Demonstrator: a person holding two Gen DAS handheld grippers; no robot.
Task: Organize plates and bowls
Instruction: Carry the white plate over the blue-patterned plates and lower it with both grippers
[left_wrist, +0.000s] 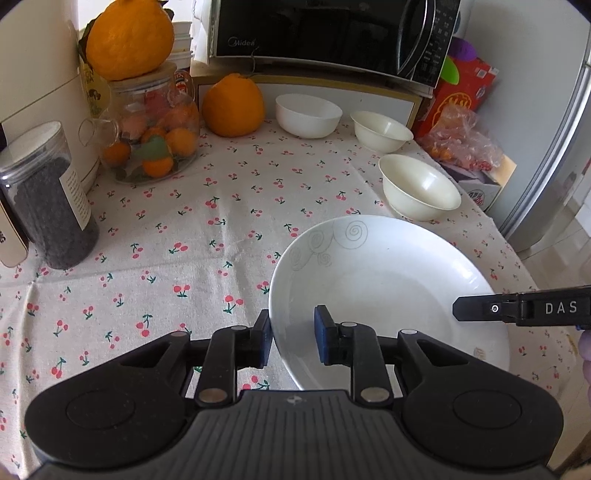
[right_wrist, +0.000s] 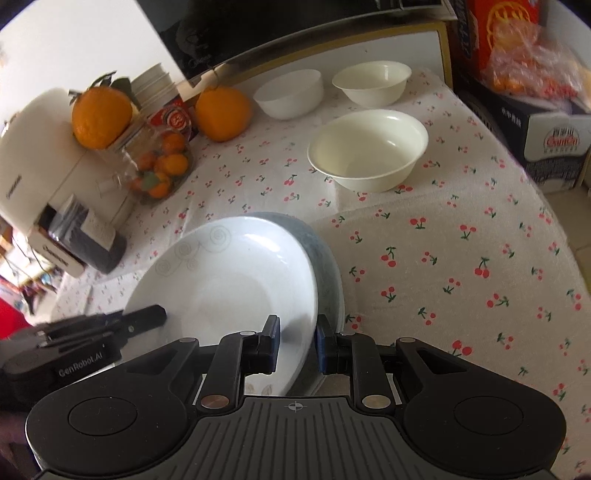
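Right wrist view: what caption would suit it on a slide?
Both grippers hold a white plate over a grey plate, three bowls waiting behind.

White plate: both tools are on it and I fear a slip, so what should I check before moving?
Right tool clamps the white plate at its rim: ok.
Left tool straddles the opposite rim; pads pressing: cannot tell.
White plate centred over the grey plate beneath: not ok, offset.
Nearest cream bowl apart from both plates: ok.
White plate empty: ok.
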